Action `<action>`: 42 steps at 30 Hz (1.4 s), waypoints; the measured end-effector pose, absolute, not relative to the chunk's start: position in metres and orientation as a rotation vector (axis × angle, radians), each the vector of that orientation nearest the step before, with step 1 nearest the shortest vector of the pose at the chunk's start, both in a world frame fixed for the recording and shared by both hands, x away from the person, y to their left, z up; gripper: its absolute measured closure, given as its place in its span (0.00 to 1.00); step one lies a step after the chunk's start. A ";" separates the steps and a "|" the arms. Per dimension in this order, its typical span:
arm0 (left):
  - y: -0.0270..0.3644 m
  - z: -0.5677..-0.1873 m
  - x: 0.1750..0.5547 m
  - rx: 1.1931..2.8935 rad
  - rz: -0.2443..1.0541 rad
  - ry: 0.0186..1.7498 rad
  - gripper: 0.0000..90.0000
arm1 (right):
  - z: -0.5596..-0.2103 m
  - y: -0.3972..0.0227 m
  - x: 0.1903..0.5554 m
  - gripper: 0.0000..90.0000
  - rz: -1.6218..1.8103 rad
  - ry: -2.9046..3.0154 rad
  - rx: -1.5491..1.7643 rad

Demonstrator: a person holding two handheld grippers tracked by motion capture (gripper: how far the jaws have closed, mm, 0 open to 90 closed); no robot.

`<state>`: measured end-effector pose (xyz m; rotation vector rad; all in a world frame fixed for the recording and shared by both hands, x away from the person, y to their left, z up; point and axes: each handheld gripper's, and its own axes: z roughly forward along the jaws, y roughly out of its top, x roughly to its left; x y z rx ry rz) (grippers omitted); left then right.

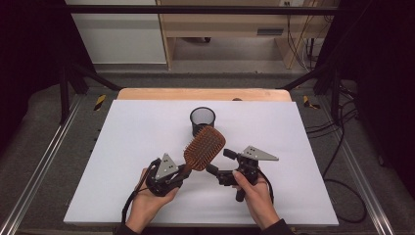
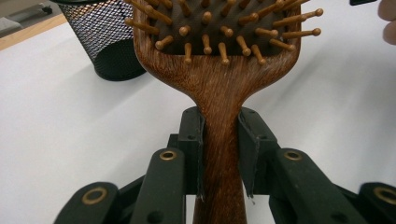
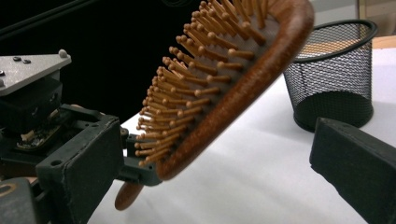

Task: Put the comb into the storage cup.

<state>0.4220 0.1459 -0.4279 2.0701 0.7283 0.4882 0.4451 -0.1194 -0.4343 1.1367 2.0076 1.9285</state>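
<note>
A wooden paddle hairbrush (image 1: 204, 147) with wooden pins is held up off the white table, its head tilted up and to the right. My left gripper (image 1: 183, 170) is shut on its handle; in the left gripper view both black jaws (image 2: 222, 121) press the narrow handle (image 2: 219, 154) from either side. My right gripper (image 1: 220, 161) is open just to the right of the brush head. In the right gripper view its jaws (image 3: 215, 140) stand wide apart, with the brush head (image 3: 224, 88) between them and touching neither.
A black mesh cup (image 1: 202, 120) stands upright on the white tabletop (image 1: 122, 147) just behind the brush, also in the left gripper view (image 2: 105, 42) and the right gripper view (image 3: 334, 70). A wooden strip edges the table's far side.
</note>
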 end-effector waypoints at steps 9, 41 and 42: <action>0.146 -0.427 0.420 2.057 0.494 0.721 0.81 | -0.427 -0.115 0.452 0.03 1.948 2.002 1.119; 0.131 -0.434 0.412 2.070 0.507 0.662 0.81 | -0.422 -0.124 0.457 0.18 2.074 1.898 1.185; 0.130 -0.434 0.412 2.070 0.511 0.659 0.81 | -0.422 -0.124 0.457 0.18 2.076 1.894 1.186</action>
